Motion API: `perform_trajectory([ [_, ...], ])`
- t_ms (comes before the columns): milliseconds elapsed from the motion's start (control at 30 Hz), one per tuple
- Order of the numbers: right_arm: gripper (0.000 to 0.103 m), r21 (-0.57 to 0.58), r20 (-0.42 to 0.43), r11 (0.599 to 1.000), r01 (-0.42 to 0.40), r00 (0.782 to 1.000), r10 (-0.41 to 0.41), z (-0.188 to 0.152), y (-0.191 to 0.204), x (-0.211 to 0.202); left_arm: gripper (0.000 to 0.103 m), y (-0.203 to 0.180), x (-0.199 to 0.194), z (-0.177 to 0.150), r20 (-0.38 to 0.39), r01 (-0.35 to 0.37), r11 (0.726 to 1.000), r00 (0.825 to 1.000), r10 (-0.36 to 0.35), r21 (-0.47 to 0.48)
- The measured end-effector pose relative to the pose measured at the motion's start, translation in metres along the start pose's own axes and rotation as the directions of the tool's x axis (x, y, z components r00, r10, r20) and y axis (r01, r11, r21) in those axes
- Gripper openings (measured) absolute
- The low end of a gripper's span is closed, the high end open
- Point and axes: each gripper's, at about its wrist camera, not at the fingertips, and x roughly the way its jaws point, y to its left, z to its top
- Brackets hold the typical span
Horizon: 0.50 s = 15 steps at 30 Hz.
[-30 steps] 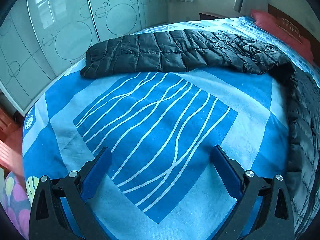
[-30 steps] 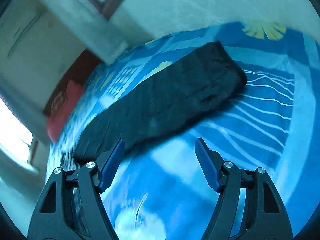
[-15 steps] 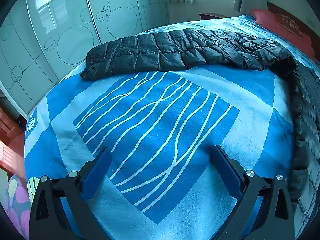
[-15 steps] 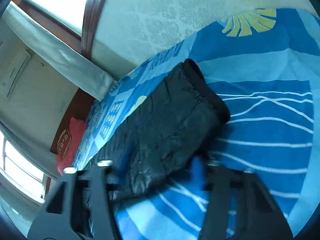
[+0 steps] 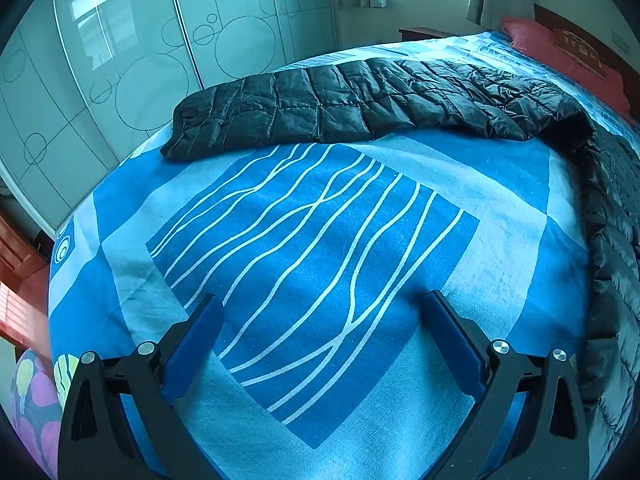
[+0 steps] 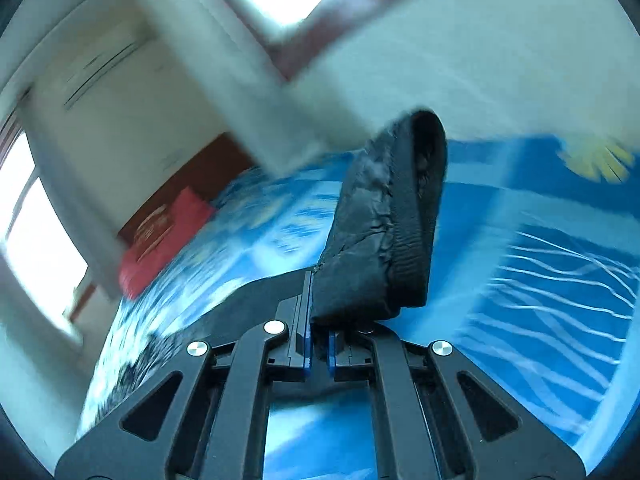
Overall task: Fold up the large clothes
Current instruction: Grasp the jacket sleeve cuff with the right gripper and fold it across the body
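We find the right gripper (image 6: 316,344) clenched on the cuff of the black padded jacket (image 5: 360,104), whose sleeve stretches lengthwise across the far side of the bed (image 5: 320,260), well ahead of the released left gripper (image 5: 320,336).

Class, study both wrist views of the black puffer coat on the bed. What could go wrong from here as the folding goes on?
1. The right gripper is shut on the cuff only; the slick sleeve may slip out as it lifts.
2. The left gripper is open over bare bedspread, so nothing pins the coat; the pull may drag it instead of folding it.
3. The right view is blurred, which suggests a fast move and a crooked fold.
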Motion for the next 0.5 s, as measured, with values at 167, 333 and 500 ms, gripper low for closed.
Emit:
perform_trajectory([
  [167,0.005,-0.17,-0.085,0.978,-0.12,0.991,0.106,-0.033,0.113,0.016,0.099,0.001,0.0,-0.001,0.005,0.001,1.0,1.0,-0.001,-0.002],
  [333,0.005,-0.272,-0.21,0.932,-0.238,0.96,0.183,-0.091,0.224,0.04,0.099,0.001,0.0,-0.002,0.007,0.007,1.0,1.0,-0.007,-0.006],
  [500,0.005,-0.375,-0.311,0.862,-0.34,0.922,0.228,-0.154,0.315,0.052,0.099,0.001,0.0,-0.002,0.01,0.007,1.0,1.0,-0.007,-0.007],
])
